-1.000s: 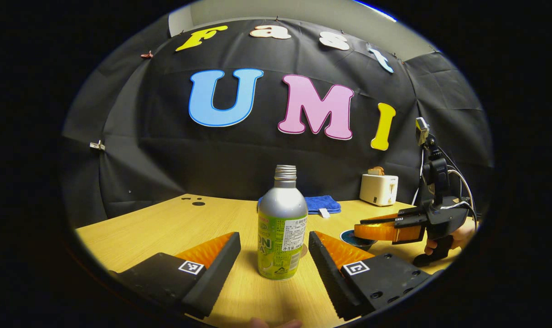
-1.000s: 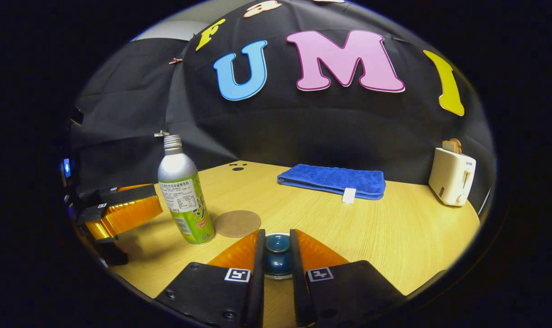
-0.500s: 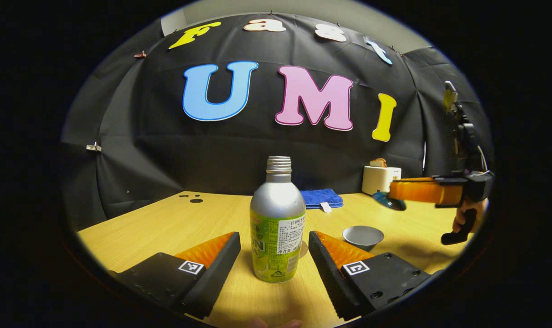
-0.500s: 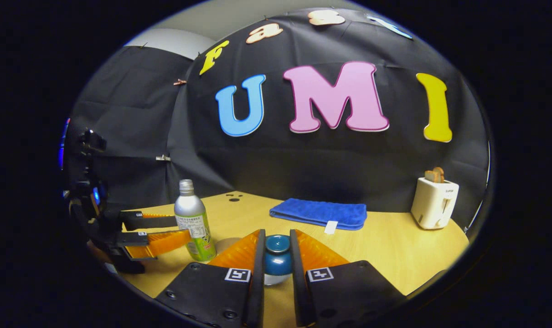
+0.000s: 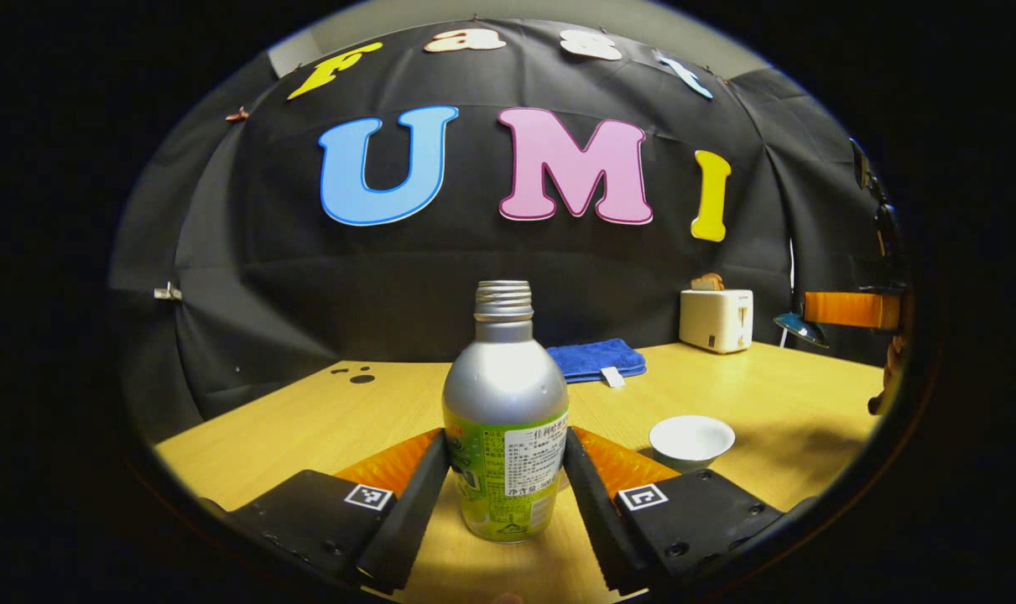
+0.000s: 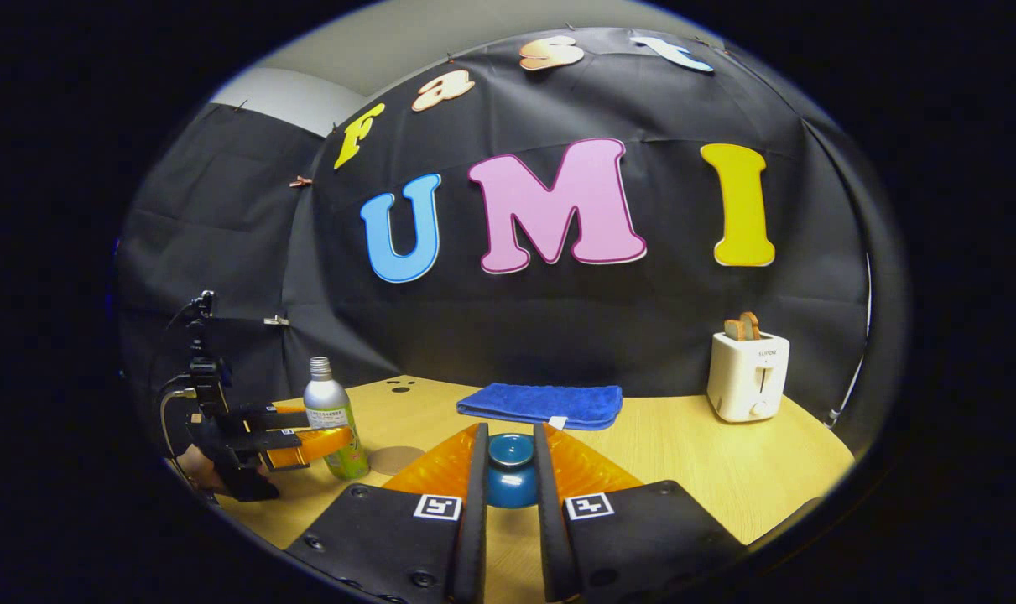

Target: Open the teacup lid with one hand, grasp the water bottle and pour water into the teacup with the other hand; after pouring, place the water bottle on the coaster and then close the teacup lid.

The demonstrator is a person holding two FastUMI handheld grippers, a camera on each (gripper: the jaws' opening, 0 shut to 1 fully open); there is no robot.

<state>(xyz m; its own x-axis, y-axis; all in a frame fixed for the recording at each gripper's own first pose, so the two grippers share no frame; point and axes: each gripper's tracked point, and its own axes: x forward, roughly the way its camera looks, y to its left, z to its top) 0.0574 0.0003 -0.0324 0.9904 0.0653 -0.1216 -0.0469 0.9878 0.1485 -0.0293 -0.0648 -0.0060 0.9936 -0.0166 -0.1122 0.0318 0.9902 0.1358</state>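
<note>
The water bottle (image 5: 505, 419), silver on top with a green label and no cap, stands upright on the wooden table (image 5: 323, 419). My left gripper (image 5: 505, 438) is shut on it, one finger pressing each side of the label. To its right sits the white teacup (image 5: 692, 438), uncovered. My right gripper (image 6: 510, 436) is shut on the blue teacup lid (image 6: 512, 474) and holds it in the air. In the left gripper view it hangs at the far right with the lid (image 5: 799, 328), well above the cup. The round brown coaster (image 6: 394, 459) lies just beside the bottle (image 6: 330, 417).
A folded blue towel (image 6: 541, 404) lies at the back of the table. A white toaster (image 6: 747, 375) with bread in it stands at the back right. A hand (image 6: 195, 466) holds the left gripper (image 6: 302, 436) at the table's left edge.
My left gripper's fingers have closed in from both sides onto the bottle. My right gripper has lifted the lid off the teacup and carried it up and away to the right.
</note>
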